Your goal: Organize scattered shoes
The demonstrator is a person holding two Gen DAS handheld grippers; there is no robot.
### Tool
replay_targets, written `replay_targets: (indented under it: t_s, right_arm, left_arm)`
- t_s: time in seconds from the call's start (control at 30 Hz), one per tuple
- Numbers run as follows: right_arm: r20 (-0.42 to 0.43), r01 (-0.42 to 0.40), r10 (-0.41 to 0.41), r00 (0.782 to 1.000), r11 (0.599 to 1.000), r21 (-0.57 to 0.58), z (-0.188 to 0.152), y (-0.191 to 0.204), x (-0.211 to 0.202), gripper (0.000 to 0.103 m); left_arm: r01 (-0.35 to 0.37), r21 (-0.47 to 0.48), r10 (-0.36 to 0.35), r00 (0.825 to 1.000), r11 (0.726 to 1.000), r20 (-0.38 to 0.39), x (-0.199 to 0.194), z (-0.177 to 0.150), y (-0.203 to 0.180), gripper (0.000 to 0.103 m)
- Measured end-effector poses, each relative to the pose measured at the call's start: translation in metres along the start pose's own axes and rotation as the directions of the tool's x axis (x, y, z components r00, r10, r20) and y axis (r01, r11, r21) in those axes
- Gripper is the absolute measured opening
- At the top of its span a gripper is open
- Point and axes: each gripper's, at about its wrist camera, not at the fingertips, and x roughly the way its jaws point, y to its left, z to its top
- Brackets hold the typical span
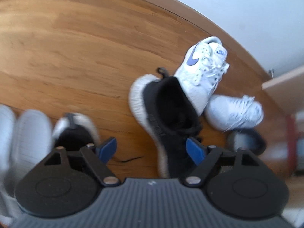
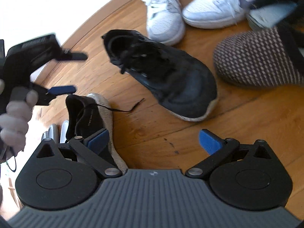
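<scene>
In the left wrist view my left gripper (image 1: 152, 149) is open above a black sneaker with a white ribbed sole (image 1: 163, 114) on the wooden floor. Another black sneaker (image 1: 76, 131) lies by its left finger. A white sneaker with a blue swoosh (image 1: 201, 70) leans on the black one, beside another white sneaker (image 1: 235, 112). In the right wrist view my right gripper (image 2: 154, 139) is open over bare floor. A black sneaker (image 2: 163, 72) lies ahead, and another black one (image 2: 89, 117) lies by its left finger. My left gripper (image 2: 64, 72) shows there, open.
A knitted checked slipper (image 2: 260, 58) and a dark slipper (image 2: 277, 5) lie at the right. Two white sneakers (image 2: 165, 13) stand at the back. White shoe toes (image 1: 28, 133) line the left. A white wall (image 1: 247, 9) and a wooden panel (image 1: 285, 79) bound the floor.
</scene>
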Motion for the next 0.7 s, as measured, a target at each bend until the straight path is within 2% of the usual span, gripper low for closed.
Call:
replay_targets:
  t_s: [0.07,0.13,0.23,0.27,0.3,0.4,0.43,0.47,0.5,0.53,0.57,0.6,0.7]
  right_arm:
    - [0.0,-0.004,0.004,1.0,1.0,-0.003,0.0,-0.004,-0.002,0.102]
    - [0.001,-0.005,0.005,1.0,1.0,-0.008,0.0,-0.007,-0.003,0.102]
    - [0.011,0.004,-0.004,1.0,1.0,0.001,0.005,-0.014,-0.009,0.102]
    - [0.017,0.007,-0.007,1.0,1.0,0.002,0.006,-0.016,-0.01,0.102]
    - [0.022,0.012,-0.012,1.0,1.0,-0.004,0.009,-0.018,-0.011,0.102]
    - [0.053,0.036,-0.033,0.998,0.998,-0.047,0.017,-0.019,-0.013,0.102]
    - [0.062,0.038,-0.035,0.997,0.998,-0.053,0.019,-0.019,-0.015,0.102]
    - [0.069,0.04,-0.036,0.997,0.998,-0.057,0.022,-0.019,-0.016,0.102]
    - [0.071,0.034,-0.03,0.997,0.998,-0.054,0.022,-0.02,-0.017,0.102]
    - [0.073,0.027,-0.024,0.997,0.998,-0.051,0.023,-0.02,-0.018,0.102]
    - [0.073,0.021,-0.017,0.997,0.998,-0.056,0.023,-0.02,-0.019,0.102]
    - [0.068,0.022,-0.017,0.998,0.998,-0.059,0.021,-0.02,-0.018,0.102]
    - [0.054,0.024,-0.02,0.998,0.997,-0.068,0.017,-0.019,-0.017,0.102]
  left_arm:
    - [-0.013,-0.098,0.016,0.999,0.995,0.034,0.016,0.004,0.001,0.077]
    - [-0.023,-0.128,0.026,0.999,0.992,0.025,0.027,0.005,0.0,0.07]
    - [-0.043,-0.15,0.043,0.999,0.988,-0.007,0.048,0.007,0.001,0.05]
    - [-0.045,-0.144,0.043,0.999,0.989,-0.016,0.051,0.006,0.001,0.036]
    - [-0.045,-0.137,0.042,0.999,0.99,-0.025,0.054,0.005,0.001,0.017]
    - [-0.065,-0.08,0.065,0.998,0.995,0.002,0.049,0.001,-0.003,0.017]
    - [-0.071,-0.065,0.071,0.997,0.995,0.006,0.043,0.0,-0.004,0.02]
    - [-0.076,-0.051,0.077,0.997,0.996,0.01,0.037,-0.002,-0.006,0.033]
    - [-0.066,-0.066,0.067,0.998,0.996,0.017,0.031,-0.003,-0.004,0.057]
    - [-0.053,-0.085,0.056,0.998,0.995,0.025,0.025,-0.003,-0.002,0.068]
    - [-0.041,-0.103,0.044,0.998,0.994,0.032,0.018,-0.004,-0.001,0.085]
    - [-0.032,-0.123,0.037,0.999,0.992,0.035,0.015,-0.004,0.0,0.091]
    - [-0.011,-0.18,0.018,0.999,0.984,0.037,0.012,-0.004,-0.001,0.101]
